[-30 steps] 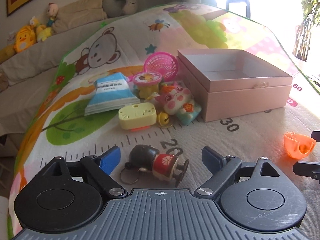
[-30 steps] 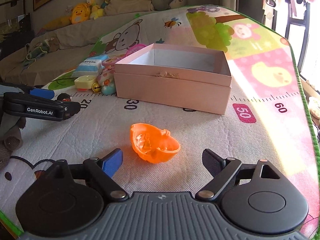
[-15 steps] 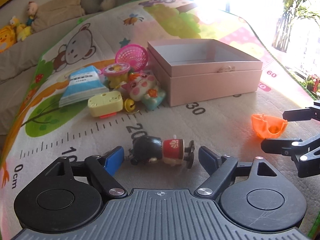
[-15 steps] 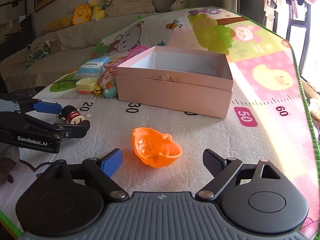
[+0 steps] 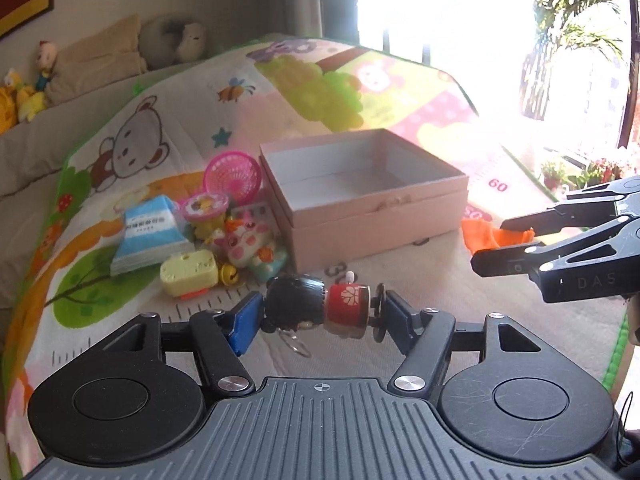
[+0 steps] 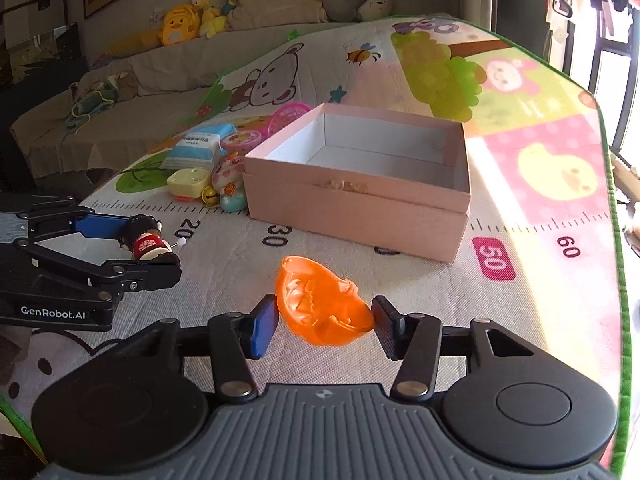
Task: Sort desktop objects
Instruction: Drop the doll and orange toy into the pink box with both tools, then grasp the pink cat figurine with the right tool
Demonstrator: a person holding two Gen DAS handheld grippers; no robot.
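Observation:
My left gripper (image 5: 320, 312) is shut on a small doll keychain (image 5: 316, 309) with a black head and red body, held sideways above the play mat; it also shows in the right wrist view (image 6: 146, 240). My right gripper (image 6: 325, 316) is shut on an orange plastic shell (image 6: 322, 302), lifted off the mat; in the left wrist view the shell (image 5: 478, 236) shows between its fingers. An open pink box (image 5: 372, 196) stands ahead of both grippers, also in the right wrist view (image 6: 360, 184), and its inside looks empty.
A cluster of toys lies left of the box: pink basket (image 5: 234, 176), blue packet (image 5: 150, 232), yellow case (image 5: 190, 276), pig figure (image 5: 250, 240), gold bell (image 5: 230, 278). A sofa with plush toys (image 6: 180, 24) runs behind the mat.
Both grippers closed on their objects and lifted them off the mat: the left on the doll keychain, the right on the orange shell. Both views moved toward the box.

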